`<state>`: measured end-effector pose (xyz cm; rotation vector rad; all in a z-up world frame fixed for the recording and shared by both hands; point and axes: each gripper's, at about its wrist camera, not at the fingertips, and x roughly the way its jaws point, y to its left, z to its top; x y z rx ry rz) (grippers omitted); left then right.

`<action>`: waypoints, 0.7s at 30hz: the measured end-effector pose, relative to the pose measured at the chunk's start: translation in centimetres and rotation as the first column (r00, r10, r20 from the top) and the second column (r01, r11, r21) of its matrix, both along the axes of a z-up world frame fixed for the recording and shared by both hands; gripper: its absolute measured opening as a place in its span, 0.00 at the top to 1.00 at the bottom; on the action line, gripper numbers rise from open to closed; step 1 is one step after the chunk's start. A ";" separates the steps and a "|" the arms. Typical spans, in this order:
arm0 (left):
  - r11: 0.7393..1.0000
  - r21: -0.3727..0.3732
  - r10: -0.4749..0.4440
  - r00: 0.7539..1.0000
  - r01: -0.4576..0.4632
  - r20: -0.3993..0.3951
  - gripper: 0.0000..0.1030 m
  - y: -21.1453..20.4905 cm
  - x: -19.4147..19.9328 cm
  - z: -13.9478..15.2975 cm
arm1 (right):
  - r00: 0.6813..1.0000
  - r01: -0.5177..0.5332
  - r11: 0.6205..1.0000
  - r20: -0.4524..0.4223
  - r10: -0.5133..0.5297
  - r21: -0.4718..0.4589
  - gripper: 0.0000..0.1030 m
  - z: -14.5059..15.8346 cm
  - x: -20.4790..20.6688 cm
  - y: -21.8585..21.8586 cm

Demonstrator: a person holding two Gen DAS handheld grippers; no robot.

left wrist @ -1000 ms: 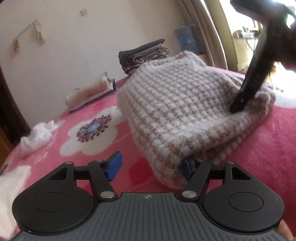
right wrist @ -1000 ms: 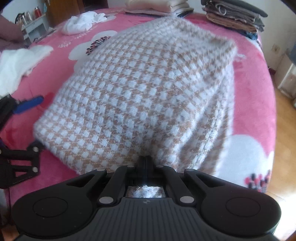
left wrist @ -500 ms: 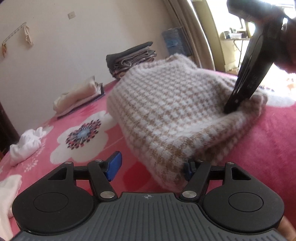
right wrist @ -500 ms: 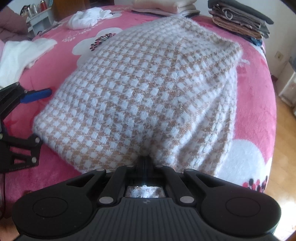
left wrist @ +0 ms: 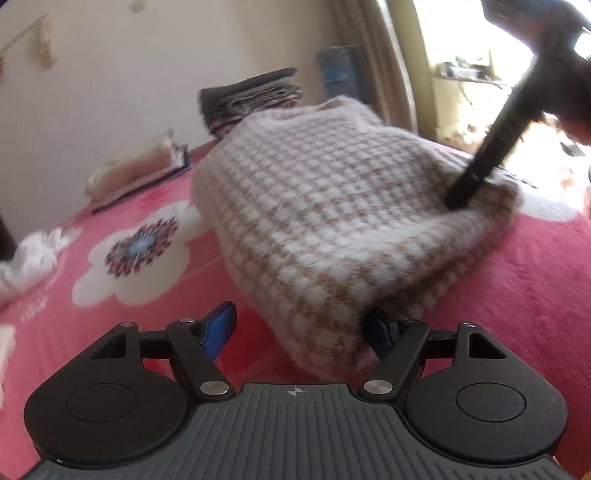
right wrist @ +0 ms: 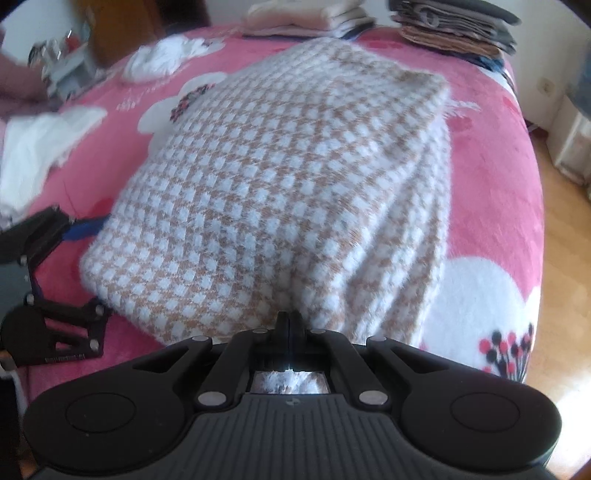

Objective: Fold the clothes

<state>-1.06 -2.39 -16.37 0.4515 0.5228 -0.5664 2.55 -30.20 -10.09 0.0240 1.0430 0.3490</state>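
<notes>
the checked sweater [right wrist: 295, 192] lay in a thick folded bundle on the pink flowered blanket [right wrist: 491, 155], near the bed's edge, with its near end raised off the blanket. the right gripper [right wrist: 290, 325] had its jaws pressed together on the near hem, a tuft of the knit showing behind them. the left gripper [left wrist: 299, 325] stood wide open at the bundle's other near corner, one blue pad [left wrist: 218, 325] out in the clear over the blanket and the other tucked against or under the wool; from where i stood i judged it held nothing.

the risk i saw was in that lopsided hold. with only one corner pinched, the layers on the right side hung in loose drapes toward the floor side of the bed, and any pull or lift could let them slide apart and undo the fold. the pinch looked narrow too, so the fuzzy knit might slip out, or only the top layer might come up while the rest stayed behind. if the left jaws closed where they were, they could catch blanket pile along with the sweater. the pictures were blurred with motion, and quick movement would make all that likelier. a dark folded stack [right wrist: 458, 26] and a cream one [right wrist: 303, 14] sat at the far end, well apart, as did the white clothes [right wrist: 162, 62].
</notes>
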 end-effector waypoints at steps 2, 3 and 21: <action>1.000 -0.001 -0.029 0.999 0.029 -0.024 0.28 0.8 -0.5 0.9 | 0.998 0.062 0.995 0.023 -0.064 0.078 1.00 0.5 -1.2 -1.0; 0.999 -0.010 -0.034 0.998 0.033 -0.044 0.28 1.5 -0.7 1.4 | 0.995 0.090 0.989 0.037 -0.095 0.113 0.99 0.8 -2.2 -1.6; 0.963 -0.207 0.132 0.971 -0.174 -0.202 0.26 1.9 5.2 3.1 | 0.908 0.382 0.804 -0.021 -0.419 0.455 0.57 -2.0 -5.3 -7.9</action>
